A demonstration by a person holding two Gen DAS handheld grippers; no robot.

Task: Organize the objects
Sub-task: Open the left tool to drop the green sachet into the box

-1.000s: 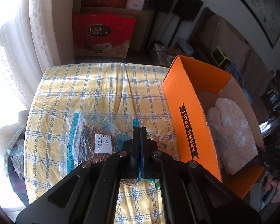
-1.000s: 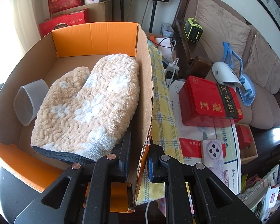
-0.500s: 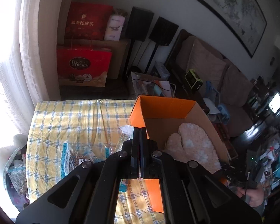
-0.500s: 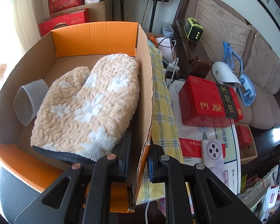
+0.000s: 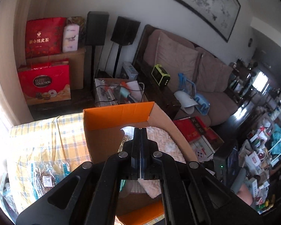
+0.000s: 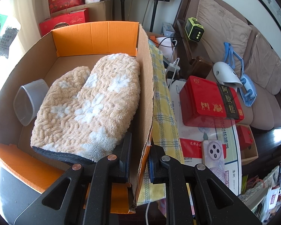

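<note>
An orange cardboard box point(image 5: 118, 116) point(image 6: 95, 35) stands on the yellow checked tablecloth point(image 5: 46, 140). Inside lie a fluffy beige oven mitt point(image 6: 88, 105) and a clear plastic cup point(image 6: 31, 101) on its side. My left gripper point(image 5: 140, 136) is shut on a clear plastic packet point(image 5: 126, 131) and holds it over the box; the packet also shows hanging at the far left of the right wrist view point(image 6: 3, 35). My right gripper point(image 6: 138, 155) straddles the box's right wall point(image 6: 145, 93), one finger inside and one outside, with gaps to the cardboard.
Another clear packet of brown sticks point(image 5: 46, 178) lies on the cloth left of the box. A red tin point(image 6: 209, 101) and a phone point(image 6: 213, 155) lie on the glass table to the right. Red gift bags point(image 5: 45, 82) and speakers point(image 5: 96, 28) stand behind.
My left gripper has lifted a packet off the cloth and swung right, from above the table to over the box. The right gripper and box have not moved.
</note>
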